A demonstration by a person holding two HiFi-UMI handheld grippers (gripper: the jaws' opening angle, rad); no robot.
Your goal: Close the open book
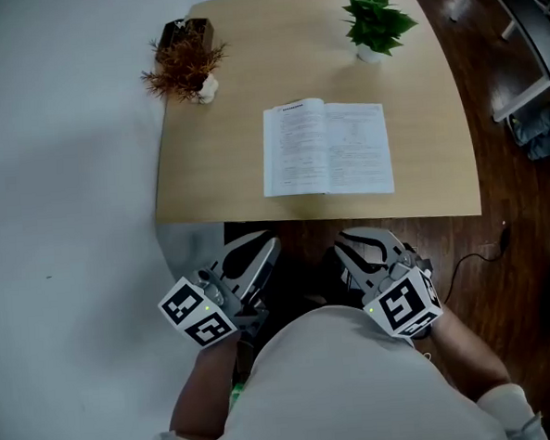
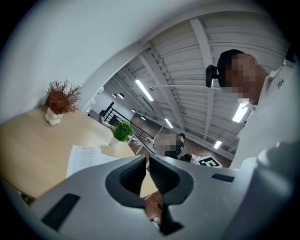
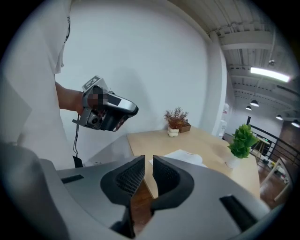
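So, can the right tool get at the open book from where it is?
Probably yes: the right tool sits just off the table's near edge, with nothing lying between it and the book.

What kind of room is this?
Probably a big hall used as a workspace: bare roof beams and strip lights overhead, plus a wooden table with an open book and potted plant.

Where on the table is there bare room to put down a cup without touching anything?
The table is bare left of the open book, nearer than the dried plant; also between that plant and the green plant, and right of the book. The strip before the book is narrow. Both far corners are taken.
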